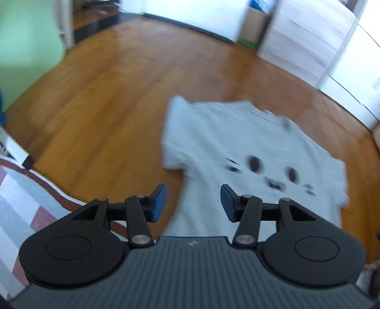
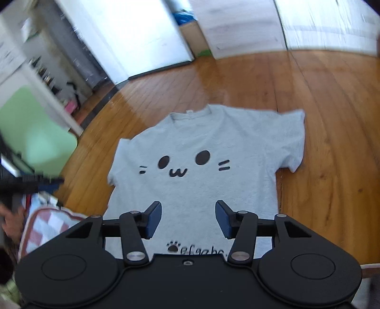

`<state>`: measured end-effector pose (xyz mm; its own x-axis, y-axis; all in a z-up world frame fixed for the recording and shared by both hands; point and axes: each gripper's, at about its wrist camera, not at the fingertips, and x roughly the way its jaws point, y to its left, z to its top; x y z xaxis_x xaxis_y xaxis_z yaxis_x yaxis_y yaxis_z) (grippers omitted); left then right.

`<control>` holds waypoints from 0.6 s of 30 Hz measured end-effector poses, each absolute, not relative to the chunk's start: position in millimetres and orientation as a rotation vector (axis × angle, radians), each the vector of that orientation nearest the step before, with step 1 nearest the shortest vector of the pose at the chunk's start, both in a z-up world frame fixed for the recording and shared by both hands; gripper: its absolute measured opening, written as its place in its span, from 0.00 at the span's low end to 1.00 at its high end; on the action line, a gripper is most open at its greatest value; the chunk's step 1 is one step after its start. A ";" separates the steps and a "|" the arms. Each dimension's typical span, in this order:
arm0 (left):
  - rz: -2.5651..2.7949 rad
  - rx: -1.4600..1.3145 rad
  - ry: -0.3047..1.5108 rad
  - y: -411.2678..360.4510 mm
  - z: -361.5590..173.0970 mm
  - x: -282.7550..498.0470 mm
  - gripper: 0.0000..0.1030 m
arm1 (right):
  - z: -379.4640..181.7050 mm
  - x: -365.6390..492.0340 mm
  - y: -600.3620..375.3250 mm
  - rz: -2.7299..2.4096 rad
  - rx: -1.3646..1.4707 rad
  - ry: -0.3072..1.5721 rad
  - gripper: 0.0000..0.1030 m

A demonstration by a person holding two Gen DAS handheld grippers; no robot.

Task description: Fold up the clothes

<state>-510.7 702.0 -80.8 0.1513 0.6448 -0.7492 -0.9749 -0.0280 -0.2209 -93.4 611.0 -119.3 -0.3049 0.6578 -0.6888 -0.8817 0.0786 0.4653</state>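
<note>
Shirt (image 2: 193, 171) is spread flat on the floor (image 2: 320, 118), collar at 12 o'clock, directly ahead of the right hand-held gripper (image 2: 188, 219); the left hand-held gripper (image 1: 193, 203) is offset toward its 9 o'clock edge. Both are held apart, empty.

glossy orange-brown wooden plank floor (image 2: 320, 114) fills both views; pale green smooth-fronted block (image 2: 40, 137) at left on that floor; brown cardboard box (image 1: 255, 23) against far white wall, blue crumpled stuff (image 2: 184, 15) above it; whitewashed wood-grain cabinet (image 1: 306, 40) just beside the box; checked red-grey-white rug with dark red border (image 1: 19, 202) at near-left edge; all blurred
</note>
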 end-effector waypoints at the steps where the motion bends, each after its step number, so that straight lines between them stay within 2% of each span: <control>1: 1.397 -0.845 0.457 700.7 -95.0 -522.7 0.48 | -129.1 -90.2 620.1 1.557 -0.303 1.085 0.54; 3: 1.402 -0.851 0.379 695.8 -124.5 -544.7 0.47 | -145.0 -86.6 636.5 1.556 -0.353 1.091 0.54; 6: 1.404 -0.866 0.372 699.4 -158.8 -561.3 0.45 | -161.4 -85.8 658.0 1.574 -0.463 1.039 0.54; 9: 1.335 -0.945 0.319 722.5 -176.9 -567.0 0.45 | -175.7 -86.5 680.6 1.600 -0.547 1.000 0.54; 12: 1.263 -0.999 0.269 754.7 -192.0 -561.8 0.45 | -184.3 -125.8 709.4 1.679 -0.551 0.973 0.54; 14: 1.232 -1.048 0.276 772.2 -201.5 -554.1 0.43 | -190.0 -153.3 728.8 1.733 -0.552 0.954 0.51; 16: 1.199 -1.085 0.287 785.3 -202.0 -545.2 0.41 | -195.7 -180.7 748.2 1.787 -0.554 0.933 0.43; 18: 1.167 -1.095 0.304 797.2 -197.8 -536.8 0.41 | -201.4 -208.2 767.5 1.840 -0.555 0.912 0.43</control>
